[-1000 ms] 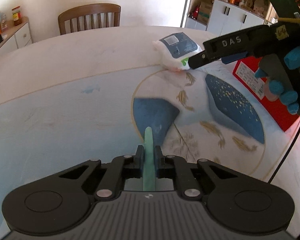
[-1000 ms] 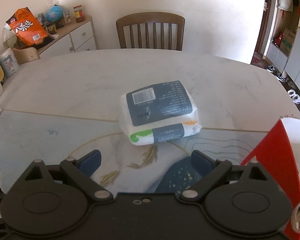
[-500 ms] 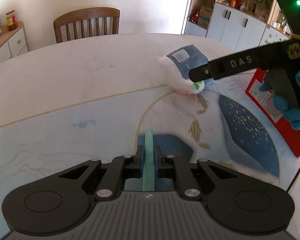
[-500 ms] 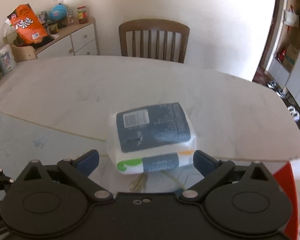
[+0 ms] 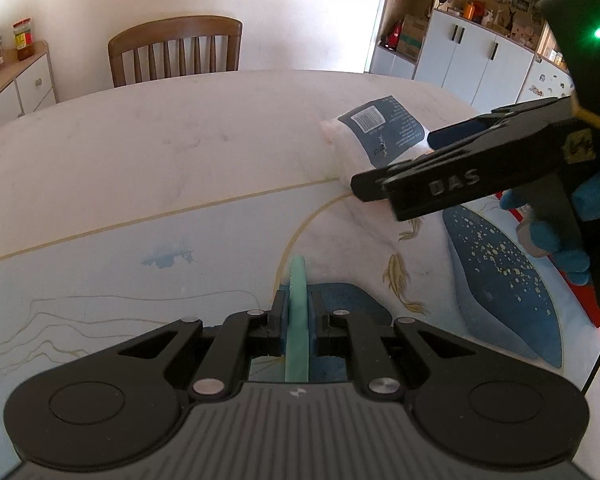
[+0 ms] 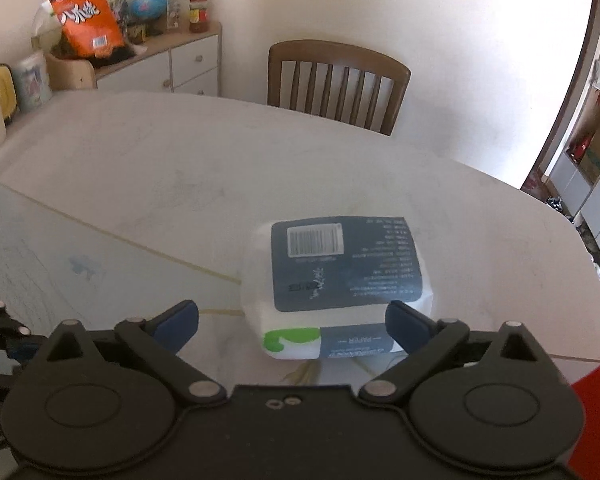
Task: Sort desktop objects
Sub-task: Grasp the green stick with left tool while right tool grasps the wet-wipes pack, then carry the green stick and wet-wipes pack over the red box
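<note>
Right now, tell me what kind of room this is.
Most likely a home dining room. A large pale table has a wooden chair pulled up to it, a low sideboard holds snack bags and jars, and white cupboards with ornaments line the far wall.

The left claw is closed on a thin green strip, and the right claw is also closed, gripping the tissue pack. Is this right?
Not quite. The left claw is closed on the green strip, but the right claw is open: the right wrist view shows its fingers spread either side of the tissue pack, not gripping it.
</note>
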Available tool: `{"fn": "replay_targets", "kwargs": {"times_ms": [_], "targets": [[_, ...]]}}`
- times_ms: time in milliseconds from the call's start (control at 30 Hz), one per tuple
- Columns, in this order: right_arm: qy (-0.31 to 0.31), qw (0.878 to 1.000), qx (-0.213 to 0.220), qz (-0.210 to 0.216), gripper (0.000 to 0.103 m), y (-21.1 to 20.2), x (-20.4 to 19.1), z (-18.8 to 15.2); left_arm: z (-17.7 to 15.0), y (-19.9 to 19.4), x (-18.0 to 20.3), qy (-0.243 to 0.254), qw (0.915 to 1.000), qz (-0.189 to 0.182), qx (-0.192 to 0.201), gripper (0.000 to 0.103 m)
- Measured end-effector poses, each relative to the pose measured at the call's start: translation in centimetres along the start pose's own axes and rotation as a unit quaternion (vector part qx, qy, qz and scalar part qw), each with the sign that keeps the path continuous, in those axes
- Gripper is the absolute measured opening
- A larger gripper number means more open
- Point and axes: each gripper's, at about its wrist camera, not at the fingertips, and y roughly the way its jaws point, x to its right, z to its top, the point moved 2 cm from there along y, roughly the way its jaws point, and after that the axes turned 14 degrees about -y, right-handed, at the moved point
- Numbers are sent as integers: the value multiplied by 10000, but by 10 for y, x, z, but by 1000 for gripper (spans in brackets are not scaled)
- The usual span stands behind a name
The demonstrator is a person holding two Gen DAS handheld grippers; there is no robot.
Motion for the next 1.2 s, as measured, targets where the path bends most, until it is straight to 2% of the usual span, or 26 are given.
{"fn": "replay_targets", "kwargs": {"times_ms": [300, 467, 533, 867, 933, 1200], "targets": [[-249, 9987, -303, -323, 85, 22, -12, -5, 0, 0, 0, -9, 10000, -2, 2, 9], [-228, 9988, -243, -361, 80, 22, -16, -6, 0, 0, 0, 2, 10000, 1, 18, 9], [-218, 9988, -236, -365, 66, 21, -15, -7, 1, 0, 0, -19, 10000, -2, 17, 9], [-206, 9990, -213, -343, 27, 6, -9, -12, -2, -4, 6, -24, 10000, 56, -29, 9], [-189, 9991, -197, -327, 23, 0, -8, -13, -2, -5, 6, -23, 10000, 58, -46, 9], [29, 9995, 11, -299, 15, -36, -1, -16, 0, -17, 8, -56, 10000, 66, 43, 9]]}}
